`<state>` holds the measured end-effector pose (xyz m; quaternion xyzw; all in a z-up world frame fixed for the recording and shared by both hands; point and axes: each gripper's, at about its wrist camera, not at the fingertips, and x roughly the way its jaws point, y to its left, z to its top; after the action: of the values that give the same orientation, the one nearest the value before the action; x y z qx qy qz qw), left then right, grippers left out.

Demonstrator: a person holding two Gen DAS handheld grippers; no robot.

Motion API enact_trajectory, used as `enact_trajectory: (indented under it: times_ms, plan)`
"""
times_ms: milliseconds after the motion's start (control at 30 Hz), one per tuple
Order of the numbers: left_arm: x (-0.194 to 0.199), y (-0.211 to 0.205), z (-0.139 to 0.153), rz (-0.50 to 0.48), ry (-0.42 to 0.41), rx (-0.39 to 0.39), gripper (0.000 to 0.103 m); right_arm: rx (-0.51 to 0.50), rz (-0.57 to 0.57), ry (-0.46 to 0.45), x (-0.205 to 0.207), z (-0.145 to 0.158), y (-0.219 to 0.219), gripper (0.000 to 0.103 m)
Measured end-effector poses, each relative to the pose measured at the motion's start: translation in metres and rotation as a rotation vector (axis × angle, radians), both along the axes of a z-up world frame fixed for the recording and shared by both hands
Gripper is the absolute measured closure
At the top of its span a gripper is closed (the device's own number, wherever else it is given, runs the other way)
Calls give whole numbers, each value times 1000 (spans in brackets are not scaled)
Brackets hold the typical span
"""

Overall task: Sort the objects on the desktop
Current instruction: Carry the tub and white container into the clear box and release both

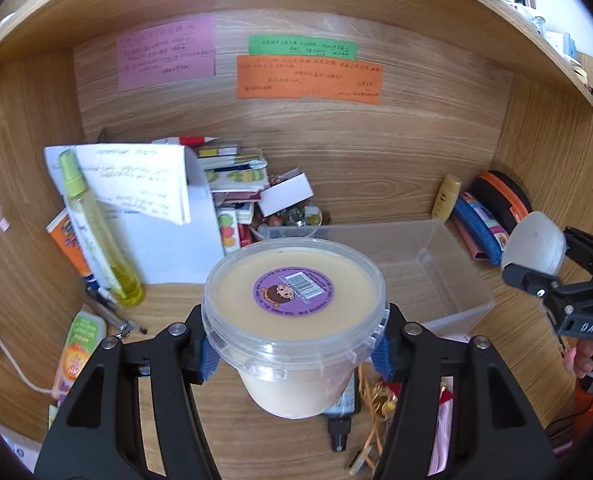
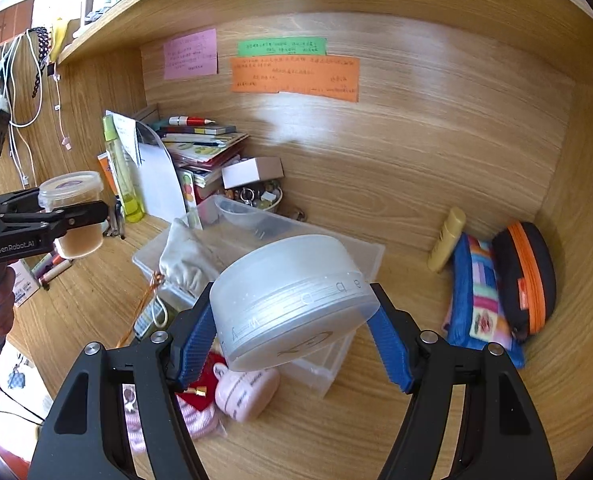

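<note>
1. Holding 2 things at once here. The left gripper (image 1: 294, 344) has its fingers pinching a clear tub (image 1: 294, 320) of beige stuff, gripped just under the lid rim. My guess is that rim stops it sliding down. It's upright, lid with the purple sticker (image 1: 293, 290) facing up, lifted off the desk (image 1: 376, 440).

2. The right gripper (image 2: 294, 330) has its blue pads (image 2: 194, 340) squeezed on either side of a frosted round jar (image 2: 292, 300). That one's tilted, raised above the near edge of the clear plastic bin (image 2: 360, 250).

3. The bin sits mid-desk between the 2 piles, so it looks like the drop spot for small stuff. A grey cloth pouch (image 2: 186, 256) is already lying in or across its left end, can't tell exactly which.

4. Clutter around it: a yellow-green spray bottle (image 1: 96, 232) leaning against papers (image 1: 136, 176) on the left, a stack of books (image 2: 204, 140) with a red pen (image 2: 190, 121) on top, a small white box (image 2: 250, 172) behind the bin, and a yellow tube (image 2: 448, 238), a colourful pouch (image 2: 482, 300) and a black-and-orange case (image 2: 526, 276) parked against the right wall.

5. A pink heart-shaped case (image 2: 246, 394) is on the desk right under the jar, beside the bin's front corner.

6. Judging by the hover, the jar goes into the bin first and the tub waits its turn. Early days though, loads still scattered.
</note>
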<state>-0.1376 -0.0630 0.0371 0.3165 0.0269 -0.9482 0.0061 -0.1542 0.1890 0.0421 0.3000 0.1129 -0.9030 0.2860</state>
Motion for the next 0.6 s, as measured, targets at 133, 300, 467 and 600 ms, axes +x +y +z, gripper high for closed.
enact_trajectory:
  times_ms: [133, 300, 467, 600]
  plan:
    - [-17, 2, 1, -19, -6, 1, 44, 8, 17, -12, -12, -2, -10, 35]
    - [-41, 6, -3, -44, -24, 1, 44, 27, 26, -44, -33, -13, -24, 35]
    - [-64, 9, -12, -66, -47, -1, 44, 47, 31, -83, -54, -27, -33, 35]
    - [-85, 10, -21, -82, -75, 6, 44, 68, 37, -109, -71, -36, -40, 35]
